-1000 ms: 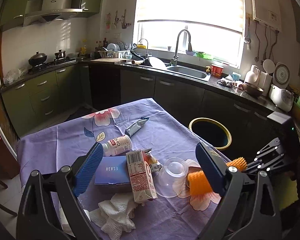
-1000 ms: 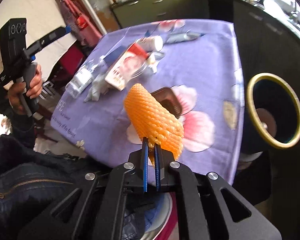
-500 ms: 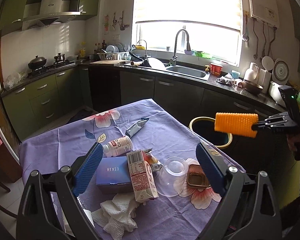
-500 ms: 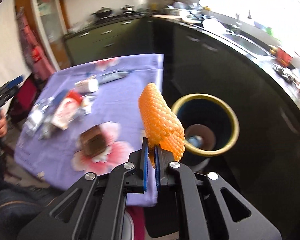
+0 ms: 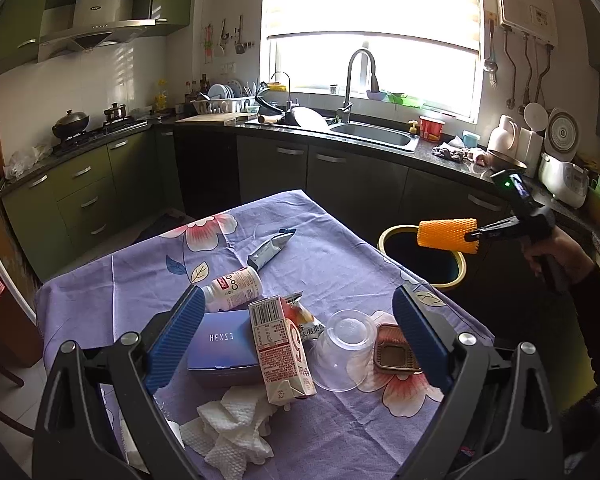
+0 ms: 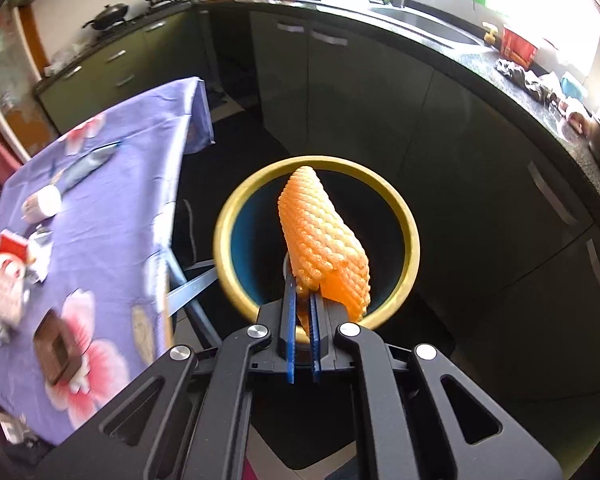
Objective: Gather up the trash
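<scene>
The right gripper (image 6: 303, 312) is pinching the orange foam net (image 6: 324, 240) by its lower end, its 2 blue fingers (image 6: 290, 320) pressed tight on the mesh, and in the right wrist view the net hangs at frame centre, directly over the open mouth of the yellow-rimmed bin (image 6: 236, 208). From the left wrist view the same net (image 5: 446, 235) sits at the right of the frame, held out level above the bin (image 5: 388, 234) — clear of the rim, not touching it. The left gripper (image 5: 296, 344) hovers spread wide and holding nothing, low in the frame over the purple floral tablecloth (image 5: 140, 272). Between its fingers lies the remaining litter: a blue box (image 5: 220, 346), a drink carton (image 5: 280, 348), a clear plastic cup (image 5: 346, 350) on its side, a small brown tray (image 5: 394, 354), crumpled tissue (image 5: 232, 432) — plus a white bottle (image 5: 236, 284) and a tube (image 5: 270, 248) farther up.
</scene>
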The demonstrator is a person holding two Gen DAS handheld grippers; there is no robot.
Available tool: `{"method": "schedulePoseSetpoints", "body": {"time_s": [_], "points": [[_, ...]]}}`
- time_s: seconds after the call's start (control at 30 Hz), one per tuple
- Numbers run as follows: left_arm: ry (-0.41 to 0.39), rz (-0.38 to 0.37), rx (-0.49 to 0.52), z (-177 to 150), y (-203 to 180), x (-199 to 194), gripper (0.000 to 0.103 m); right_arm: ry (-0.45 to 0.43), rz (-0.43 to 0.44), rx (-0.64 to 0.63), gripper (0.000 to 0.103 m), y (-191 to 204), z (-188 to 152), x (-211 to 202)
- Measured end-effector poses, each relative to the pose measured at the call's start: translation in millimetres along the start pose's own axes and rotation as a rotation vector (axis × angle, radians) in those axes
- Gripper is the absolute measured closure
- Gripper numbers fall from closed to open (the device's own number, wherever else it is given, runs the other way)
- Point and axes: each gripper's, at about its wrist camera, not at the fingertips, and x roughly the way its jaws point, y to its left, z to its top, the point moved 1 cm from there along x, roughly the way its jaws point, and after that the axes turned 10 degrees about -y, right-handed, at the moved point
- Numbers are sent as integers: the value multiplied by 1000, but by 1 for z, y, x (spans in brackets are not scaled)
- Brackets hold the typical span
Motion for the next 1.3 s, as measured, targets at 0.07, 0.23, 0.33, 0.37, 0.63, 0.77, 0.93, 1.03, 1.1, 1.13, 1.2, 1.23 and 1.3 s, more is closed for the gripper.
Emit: {"method": "schedulePoseSetpoints", "body": {"time_s": [0.07,0.23,0.33,0.37,0.63,0.77,0.93,1.03,1.1,1.13,1.2,1.23,1.3], "points": [[8,-3,1,0,-1,3,13,19,-7,10,96,-2,4,18],[21,-16,7,1,-4,9,13,63,-19,39,96,-11,11,53],[31,-30,14,0,-8,14,13,95,-25,62,95,-18,13,73],[37,-39,18,0,-11,17,13,104,-35,63,90,-19,14,78],[73,-108,38,-6,-30,32,11,71,-18,70,78,-19,12,65],[115,-167,45,-14,-47,45,11,35,16,57,72,-12,-1,38],[187,-219,59,-31,-74,64,10,16,50,41,71,-1,-17,18],[236,-253,86,-44,-98,80,8,8,66,28,71,4,-23,11],[260,-270,116,-53,-114,90,8,-3,82,21,70,10,-27,6],[268,-277,124,-56,-118,93,8,-7,92,17,70,11,-28,4],[293,-309,133,-61,-128,103,8,-16,104,7,68,13,-34,-4],[305,-323,128,-63,-130,108,8,-21,107,2,67,14,-37,-8],[330,-344,111,-67,-133,118,8,-27,117,-4,66,17,-42,-13]]}}
